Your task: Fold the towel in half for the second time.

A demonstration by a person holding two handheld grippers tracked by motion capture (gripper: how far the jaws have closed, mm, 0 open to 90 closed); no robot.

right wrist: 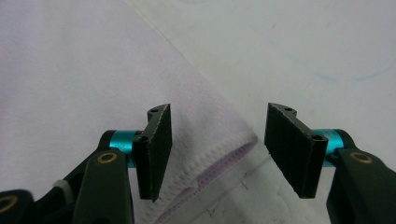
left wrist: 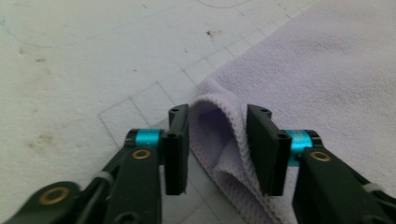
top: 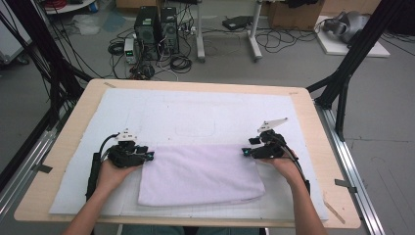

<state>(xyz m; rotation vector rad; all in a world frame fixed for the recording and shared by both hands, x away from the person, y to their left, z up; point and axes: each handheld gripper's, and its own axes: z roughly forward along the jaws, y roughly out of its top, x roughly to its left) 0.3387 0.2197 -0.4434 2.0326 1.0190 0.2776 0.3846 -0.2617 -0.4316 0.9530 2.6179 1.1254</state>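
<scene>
Your hands rest at the table's near edge (top: 44,205). Left gripper (left wrist: 218,147) and right gripper (right wrist: 217,151) stand spread, unclamped, around the folded lilac towel's (top: 200,174) far corners.

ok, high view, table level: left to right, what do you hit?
Left hand → left gripper → folded lilac towel → right gripper → right hand, all over the white mat on the wooden table.

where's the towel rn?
High view: the lilac towel lies folded on the white mat, near edge, between the left gripper and right gripper.
</scene>
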